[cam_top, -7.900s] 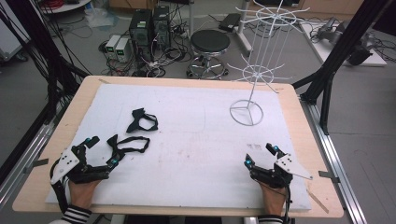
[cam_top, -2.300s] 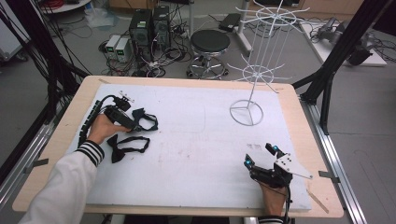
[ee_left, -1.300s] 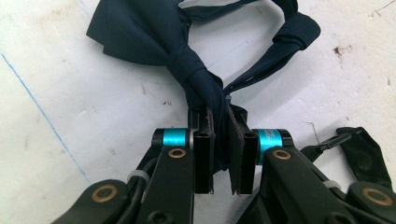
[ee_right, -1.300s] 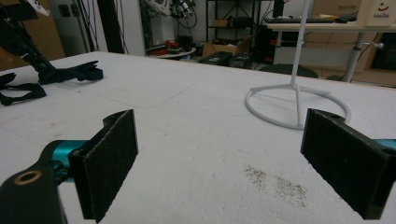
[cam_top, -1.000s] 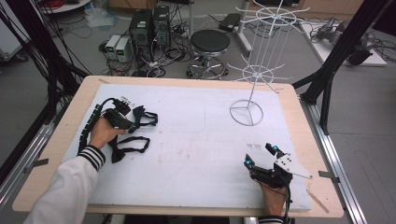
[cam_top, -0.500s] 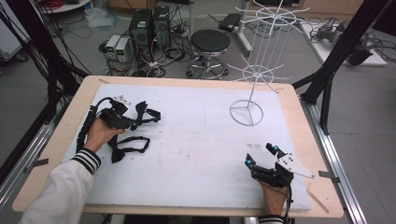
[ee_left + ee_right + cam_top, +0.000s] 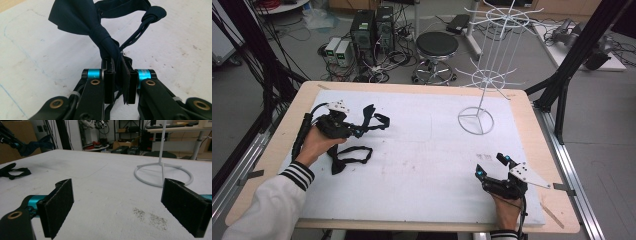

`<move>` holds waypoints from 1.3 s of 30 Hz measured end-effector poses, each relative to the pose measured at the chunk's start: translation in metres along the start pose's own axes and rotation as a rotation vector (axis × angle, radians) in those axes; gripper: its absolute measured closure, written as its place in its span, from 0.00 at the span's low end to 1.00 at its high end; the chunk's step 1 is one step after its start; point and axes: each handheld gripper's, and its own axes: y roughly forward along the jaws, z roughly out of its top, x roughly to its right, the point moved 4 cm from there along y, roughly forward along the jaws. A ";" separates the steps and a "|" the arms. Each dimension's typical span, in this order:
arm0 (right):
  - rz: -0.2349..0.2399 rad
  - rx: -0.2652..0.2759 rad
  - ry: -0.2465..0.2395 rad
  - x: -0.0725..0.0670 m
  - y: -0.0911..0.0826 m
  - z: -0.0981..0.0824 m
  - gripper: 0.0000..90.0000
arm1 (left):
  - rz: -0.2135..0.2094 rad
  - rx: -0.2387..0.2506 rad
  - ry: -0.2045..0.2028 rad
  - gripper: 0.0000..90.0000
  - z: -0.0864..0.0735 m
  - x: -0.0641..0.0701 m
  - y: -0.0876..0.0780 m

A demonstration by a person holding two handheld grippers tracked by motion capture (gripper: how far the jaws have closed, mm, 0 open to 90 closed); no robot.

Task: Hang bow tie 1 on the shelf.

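My left gripper [image 7: 357, 131] is shut on a dark navy bow tie [image 7: 374, 117] and holds it just above the white mat at the table's left. In the left gripper view the jaws [image 7: 119, 67] pinch the tie's knot and strap, and the bow [image 7: 82, 20] and strap loop hang out ahead of them. A second bow tie [image 7: 349, 157] lies flat on the mat just in front of that hand. My right gripper [image 7: 490, 165] rests at the front right, open; its pads [image 7: 58, 205] stand wide apart with bare mat between them.
A white wire display stand [image 7: 484, 75] with a ring base [image 7: 163, 173] stands at the back right of the mat [image 7: 427, 150]. Beyond the table's far edge are a stool [image 7: 437, 47] and computer boxes on the floor.
The left hand reached from the front left to the far bow tie, closed on it and raised it slightly off the mat. The right gripper has stayed where it was.
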 end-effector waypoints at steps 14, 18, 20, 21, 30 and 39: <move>0.114 -0.012 0.002 -0.005 -0.001 0.021 0.11 | -0.112 0.094 0.142 0.91 0.011 0.029 -0.010; 0.168 -0.002 -0.005 -0.010 -0.001 0.035 0.11 | -0.138 0.117 0.169 0.91 0.014 0.041 -0.014; 0.186 -0.005 -0.013 -0.013 0.000 0.041 0.11 | -0.154 0.130 0.182 0.91 0.016 0.047 -0.016; 0.189 -0.001 -0.025 -0.012 0.001 0.043 0.11 | -0.156 0.130 0.185 0.91 0.016 0.048 -0.017; 0.315 -0.049 -0.062 -0.027 0.014 0.067 0.11 | -0.206 0.176 0.227 0.91 0.023 0.068 -0.022; 0.399 -0.087 -0.086 -0.037 0.027 0.083 0.11 | -0.252 0.200 0.260 0.91 0.027 0.083 -0.021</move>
